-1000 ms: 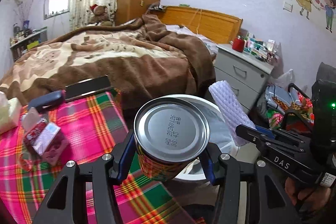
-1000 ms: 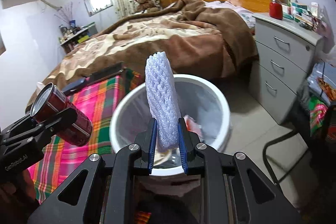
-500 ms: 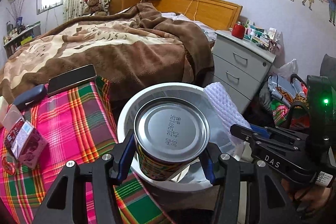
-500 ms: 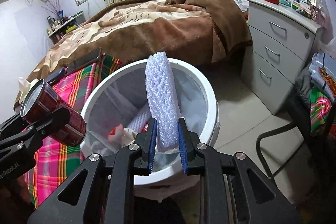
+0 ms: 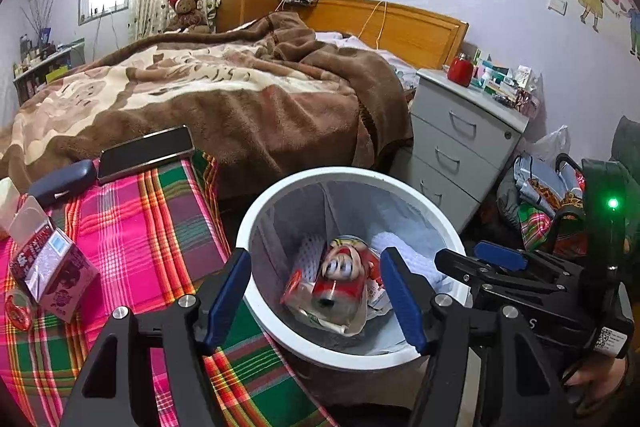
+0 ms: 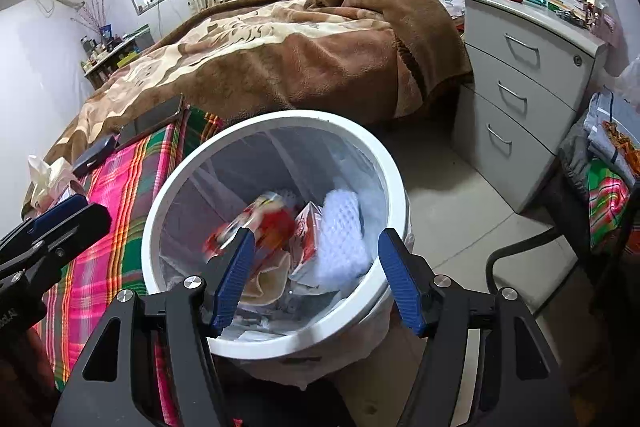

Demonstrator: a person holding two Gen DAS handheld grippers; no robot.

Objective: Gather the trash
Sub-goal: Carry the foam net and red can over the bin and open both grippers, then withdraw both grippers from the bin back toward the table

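Observation:
A white trash bin (image 5: 454,239) with a clear liner stands by the plaid table; it also shows in the right wrist view (image 6: 396,183). A red can (image 5: 342,279) lies blurred inside it, also seen in the right wrist view (image 6: 260,223). White foam netting (image 6: 344,231) lies in the bin beside a small carton. My left gripper (image 5: 318,295) is open and empty above the bin. My right gripper (image 6: 318,279) is open and empty above the bin's near rim.
A plaid-covered table (image 5: 160,227) left of the bin holds a pink carton (image 5: 48,271), a phone (image 5: 146,151) and a dark case (image 5: 62,181). A bed (image 5: 220,95) lies behind. A grey drawer unit (image 5: 460,147) stands at right, and a chair (image 6: 560,247).
Both grippers opened over the bin. The can dropped from the left one and the foam netting from the right one; both now lie in the bin.

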